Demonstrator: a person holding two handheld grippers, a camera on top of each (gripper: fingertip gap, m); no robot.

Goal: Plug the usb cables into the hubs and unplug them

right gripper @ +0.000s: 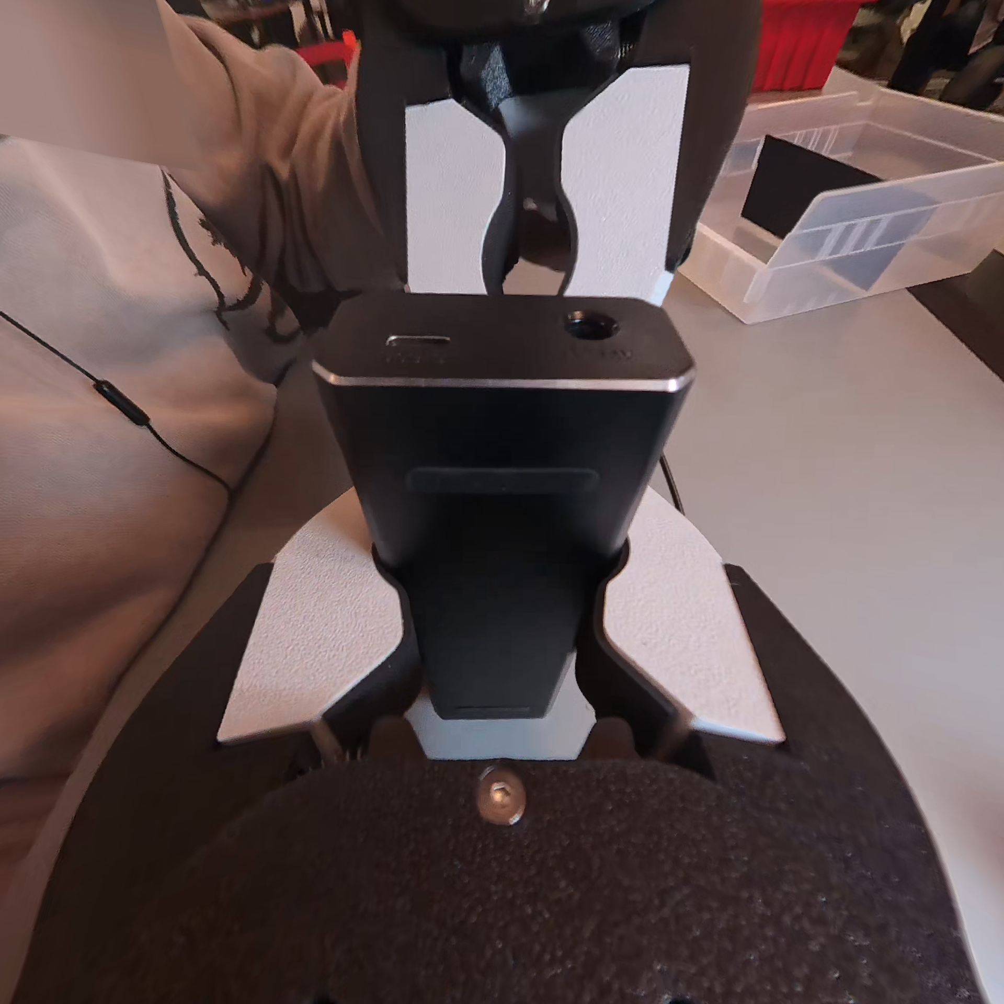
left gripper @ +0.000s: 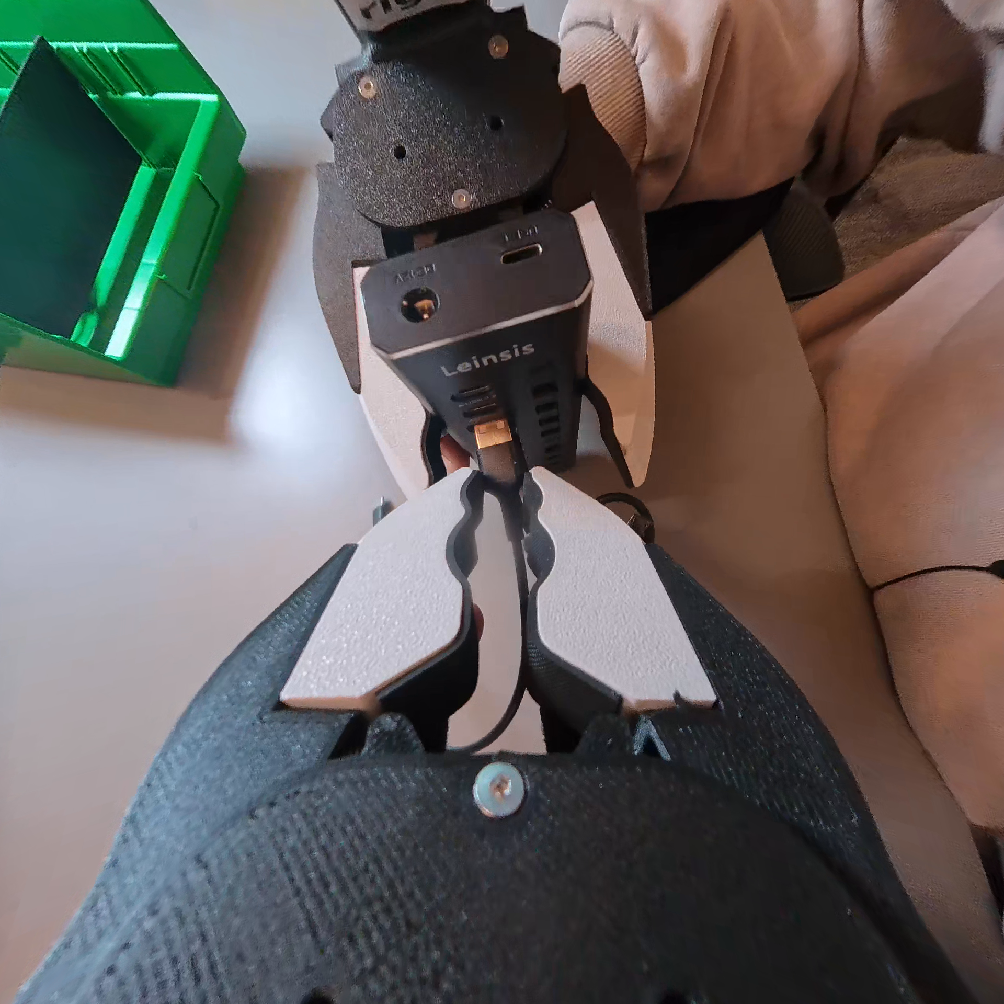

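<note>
Left claw (left gripper: 497,478) level, pinching USB plug (left gripper: 493,443).

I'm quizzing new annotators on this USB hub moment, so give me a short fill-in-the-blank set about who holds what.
1. The left gripper is shut on the USB ____ at the hub's port face.
2. The black hub is clamped by the ____ gripper.
3. The open bin on the table is ____ in colour.
4. The clear plastic tray shows only in the ____ wrist view.

Missing words: plug; right; green; right
</note>
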